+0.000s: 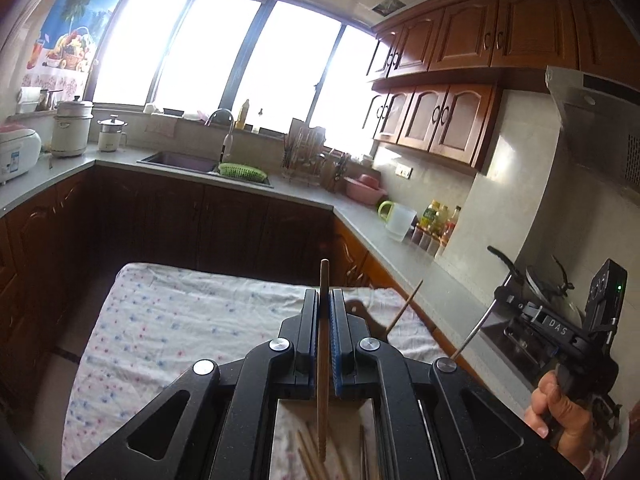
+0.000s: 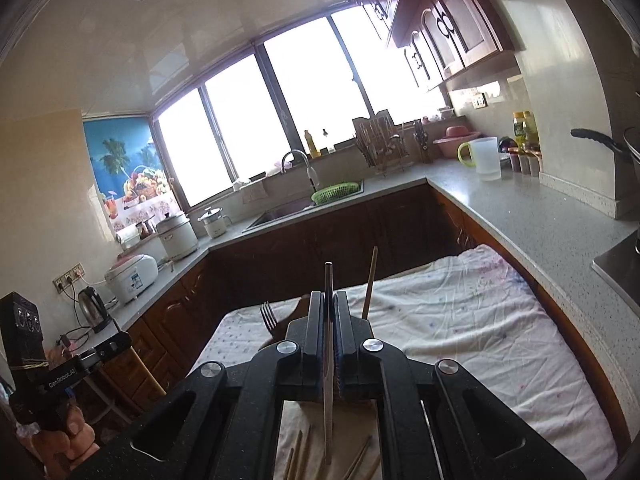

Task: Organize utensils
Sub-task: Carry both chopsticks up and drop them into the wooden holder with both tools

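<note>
My left gripper point(image 1: 325, 293) is shut on a wooden chopstick point(image 1: 322, 360) that stands upright between its pads. My right gripper point(image 2: 329, 294) is shut on a thin metal chopstick point(image 2: 328, 360), also upright. Both are raised above a table covered with a floral cloth point(image 1: 180, 320). Several wooden chopsticks point(image 1: 310, 454) lie on the cloth under the left gripper, and more chopsticks point(image 2: 298, 454) show under the right one. Just beyond the right gripper, a fork point(image 2: 267, 316) and another wooden chopstick point(image 2: 370, 284) stick up; their base is hidden. The right gripper point(image 1: 505, 295), held by a hand, appears at the right of the left wrist view.
A grey L-shaped counter point(image 2: 520, 208) wraps the room with a sink point(image 1: 180, 160), green basket point(image 1: 242, 171), dish rack point(image 1: 304, 152), pink basin point(image 1: 364, 190), white jug point(image 1: 398, 220) and bottles point(image 1: 438, 220). Rice cookers point(image 2: 132, 276) and a kettle point(image 2: 94, 308) stand at the left.
</note>
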A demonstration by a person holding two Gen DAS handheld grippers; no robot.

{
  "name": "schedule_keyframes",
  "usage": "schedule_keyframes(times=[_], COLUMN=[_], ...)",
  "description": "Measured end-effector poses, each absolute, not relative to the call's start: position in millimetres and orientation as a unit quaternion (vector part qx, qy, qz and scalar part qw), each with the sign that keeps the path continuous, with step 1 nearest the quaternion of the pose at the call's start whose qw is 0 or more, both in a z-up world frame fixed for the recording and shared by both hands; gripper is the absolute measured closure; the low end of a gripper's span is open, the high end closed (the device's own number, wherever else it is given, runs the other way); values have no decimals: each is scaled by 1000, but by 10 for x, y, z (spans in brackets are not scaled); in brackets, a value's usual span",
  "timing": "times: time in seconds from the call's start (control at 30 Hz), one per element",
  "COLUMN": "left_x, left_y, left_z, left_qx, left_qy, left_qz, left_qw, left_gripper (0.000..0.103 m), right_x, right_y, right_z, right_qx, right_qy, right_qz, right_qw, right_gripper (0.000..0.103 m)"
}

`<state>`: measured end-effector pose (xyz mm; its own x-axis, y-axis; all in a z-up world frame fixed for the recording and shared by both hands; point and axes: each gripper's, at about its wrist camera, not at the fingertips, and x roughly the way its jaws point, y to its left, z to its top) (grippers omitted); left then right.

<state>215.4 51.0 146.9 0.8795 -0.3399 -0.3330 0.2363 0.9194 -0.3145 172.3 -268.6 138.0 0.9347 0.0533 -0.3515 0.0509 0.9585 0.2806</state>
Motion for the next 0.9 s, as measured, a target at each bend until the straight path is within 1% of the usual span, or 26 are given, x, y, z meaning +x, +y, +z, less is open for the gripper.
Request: schedule_keyframes(times=[0.17,0.27,0.37,0.6,0.77,0.9], left_x=[2508,2730,2946,3277,3396,3500], left_y=[465,429,366,75,-94,-167], left_z=[1584,1512,1326,776,504,295], left_qx=[-141,-151,-155,-157,-147,-137], left_qy=[152,133,124,140,149,170], left_qz=[-133,-122,-108,-88,-93,-95], left_qw=[969,972,974,974,974,971], left_gripper=[99,99,99,99,99,99], right_x=[2018,2187,2333,2524,2569,2610], right_y=[-2752,-2774,-2786,-2840,-2802,-2776], right_z=[1581,1605,1540,1184,930,733], right_qx=[147,144,138,141,134,132], right_qy=[138,127,123,139,156,179], right_qz=[-20,-27,-35,-42,-44,-44], right_qw=[979,981,982,979,978,974], right_gripper=[99,99,99,99,99,99])
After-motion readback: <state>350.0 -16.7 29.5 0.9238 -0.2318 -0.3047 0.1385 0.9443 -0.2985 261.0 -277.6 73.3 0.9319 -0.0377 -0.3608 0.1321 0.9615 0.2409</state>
